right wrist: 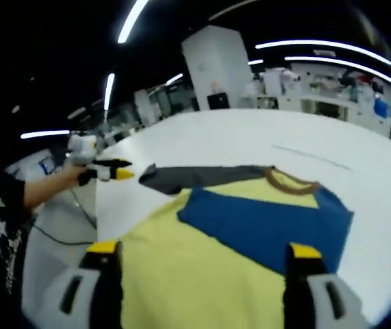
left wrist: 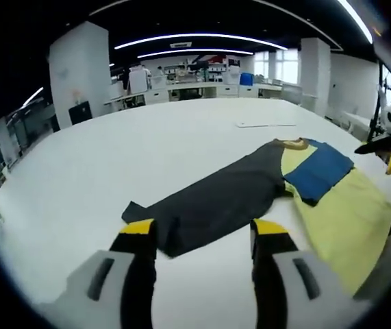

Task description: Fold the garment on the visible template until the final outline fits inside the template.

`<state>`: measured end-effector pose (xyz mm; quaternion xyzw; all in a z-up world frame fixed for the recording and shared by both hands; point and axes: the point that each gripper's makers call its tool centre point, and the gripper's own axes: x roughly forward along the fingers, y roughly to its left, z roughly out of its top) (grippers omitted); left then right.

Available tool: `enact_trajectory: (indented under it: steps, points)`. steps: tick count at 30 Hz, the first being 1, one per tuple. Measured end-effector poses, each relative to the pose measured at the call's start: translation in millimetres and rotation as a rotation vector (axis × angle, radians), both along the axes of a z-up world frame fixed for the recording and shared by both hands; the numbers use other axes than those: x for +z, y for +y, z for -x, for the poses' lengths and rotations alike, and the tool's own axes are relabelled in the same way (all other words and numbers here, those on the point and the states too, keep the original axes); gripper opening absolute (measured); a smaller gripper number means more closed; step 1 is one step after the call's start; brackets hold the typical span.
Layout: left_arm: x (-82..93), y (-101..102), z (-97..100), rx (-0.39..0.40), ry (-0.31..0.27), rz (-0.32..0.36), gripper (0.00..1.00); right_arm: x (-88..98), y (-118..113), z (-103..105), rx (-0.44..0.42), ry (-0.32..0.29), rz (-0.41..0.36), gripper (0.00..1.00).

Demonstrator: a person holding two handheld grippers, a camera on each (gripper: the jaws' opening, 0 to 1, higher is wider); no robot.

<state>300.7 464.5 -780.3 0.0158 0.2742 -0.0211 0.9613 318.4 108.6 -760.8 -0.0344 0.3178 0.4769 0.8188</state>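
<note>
Here the garment point(left wrist: 298, 199) lies flat on the white table point(left wrist: 113, 171): a shirt with a yellow body, a blue panel point(left wrist: 318, 173) across the chest, a dark grey sleeve point(left wrist: 216, 202) spread out sideways and a brown collar point(right wrist: 289, 179); in the right gripper view the yellow cloth reaches right down between that view's own jaws, with the blue panel beyond it and the grey sleeve beyond that. No separate template outline can be made out on the table around the garment. The left gripper point(left wrist: 203, 232) hovers at the tip of the grey sleeve, its yellow-tipped black jaws spread wide with the sleeve end lying between them and nothing gripped; whether the tips touch the cloth cannot be told. The right gripper point(right wrist: 205, 255) stands over the yellow hem, jaws likewise wide apart and holding nothing. The other gripper shows near the garment's edge in each view, and beside the sleeve in the right gripper view a bare forearm point(right wrist: 48, 186) carries it, next to a dark printed shirt. Beyond the garment a thin flat sheet point(left wrist: 266, 125) lies on the table; past the table stand white pillars point(left wrist: 79, 68), desks with equipment along the far wall, bright windows and long ceiling light strips point(left wrist: 202, 39).
</note>
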Motion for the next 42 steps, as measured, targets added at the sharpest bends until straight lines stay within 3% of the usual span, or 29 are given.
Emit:
enact_trajectory:
  steps: [8, 11, 15, 21, 25, 28, 33, 35, 42]
  points:
    - [-14.5, 12.7, -16.6, 0.013, 0.006, -0.004, 0.36, 0.4, -20.2, 3.3, -0.029, -0.002, -0.006, 0.98]
    - [-20.9, 19.5, -23.4, 0.019, 0.004, -0.023, 0.31, 0.7, -25.3, 10.3, -0.023, 0.013, -0.007, 0.90]
    - [-35.4, 28.4, -31.4, 0.045, 0.032, 0.007, 0.27, -0.9, -32.8, 12.5, -0.039, 0.000, 0.012, 0.92]
    - [-44.1, 37.8, -38.9, 0.039, 0.055, -0.019, 0.21, -1.4, -43.4, 17.4, -0.051, -0.021, 0.059, 0.97]
    - [-50.0, 42.1, -40.4, 0.043, 0.071, -0.005, 0.15, -0.8, -49.2, 20.8, -0.050, -0.029, 0.083, 0.99]
    - [-51.5, 40.4, -39.7, 0.048, 0.065, 0.008, 0.16, -0.2, -53.1, 24.3, -0.045, -0.028, 0.099, 0.99]
    - [-61.8, 43.0, -37.1, 0.019, 0.121, -0.048, 0.10, 1.2, -58.6, 25.2, -0.056, -0.035, 0.108, 0.99]
    - [-57.7, 41.3, -37.2, 0.014, 0.120, -0.074, 0.09, 1.0, -60.6, 23.2, -0.076, -0.038, 0.108, 0.99]
    - [-59.0, 43.3, -40.4, 0.017, 0.130, -0.059, 0.05, -3.2, -65.1, 19.1, -0.158, -0.029, 0.073, 0.99]
